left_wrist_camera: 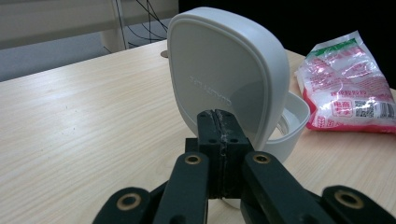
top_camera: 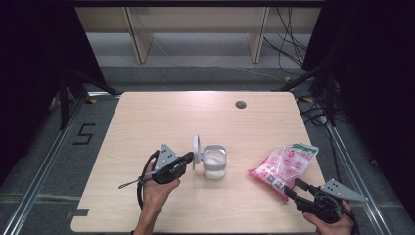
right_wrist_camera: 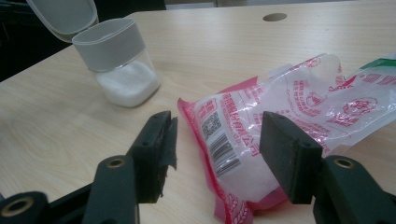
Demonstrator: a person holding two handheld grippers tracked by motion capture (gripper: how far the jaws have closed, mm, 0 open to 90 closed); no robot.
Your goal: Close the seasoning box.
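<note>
A small clear jar [top_camera: 214,164] holding white grains stands in the middle of the wooden table, its white flip lid [top_camera: 196,152] raised upright on the left side. My left gripper [top_camera: 188,157] is shut, tips against the lid's lower edge [left_wrist_camera: 224,70]; I cannot tell whether any of the lid is pinched between them. A pink and white plastic bag [top_camera: 284,166] of white grains lies to the right of the jar. My right gripper [top_camera: 293,188] is open at the bag's near end; the bag's corner [right_wrist_camera: 280,121] lies between the jaws without touching the pads.
A round cable hole [top_camera: 240,104] sits near the table's far edge. The table's right edge runs close beside the bag. Metal rails, cables and shelf legs stand on the floor beyond the table.
</note>
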